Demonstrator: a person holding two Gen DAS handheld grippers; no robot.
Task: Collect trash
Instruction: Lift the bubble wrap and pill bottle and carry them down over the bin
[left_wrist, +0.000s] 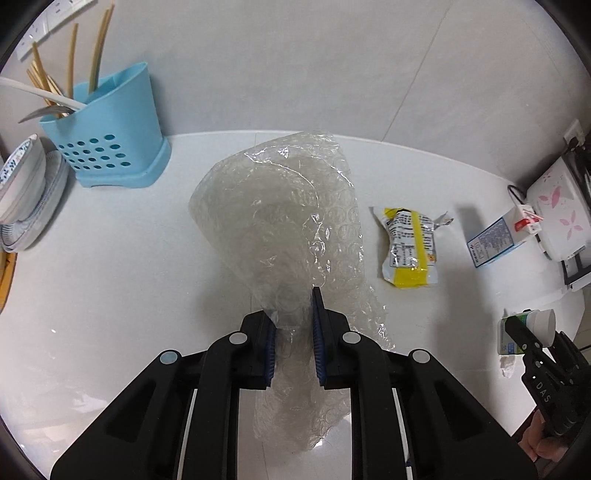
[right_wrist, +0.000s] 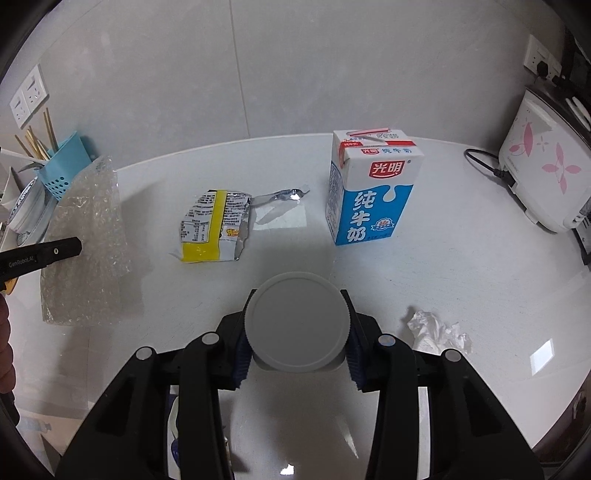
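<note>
Here, one clear bubble-wrap sheet (left_wrist: 280, 229) is clamped by the left gripper (left_wrist: 293, 314); one white-capped plastic bottle (right_wrist: 297, 321) is gripped by the right gripper (right_wrist: 297, 354); one torn yellow wrapper (right_wrist: 214, 225) at eleven o'clock, one blue-white milk carton (right_wrist: 369, 192) at one.

Glossy white table (left_wrist: 110, 295); clear plastic bubble wrap (left_wrist: 280, 206); seemingly foil wrapper (right_wrist: 214, 225); printed carton (right_wrist: 369, 192).

Left gripper (left_wrist: 293, 332) tilted steeply down, jaws pinched nearly together, something clamped between them. Right gripper (right_wrist: 297, 341) angled down too, jaws partway apart, pads (right_wrist: 242, 356) pressing a held item.
</note>
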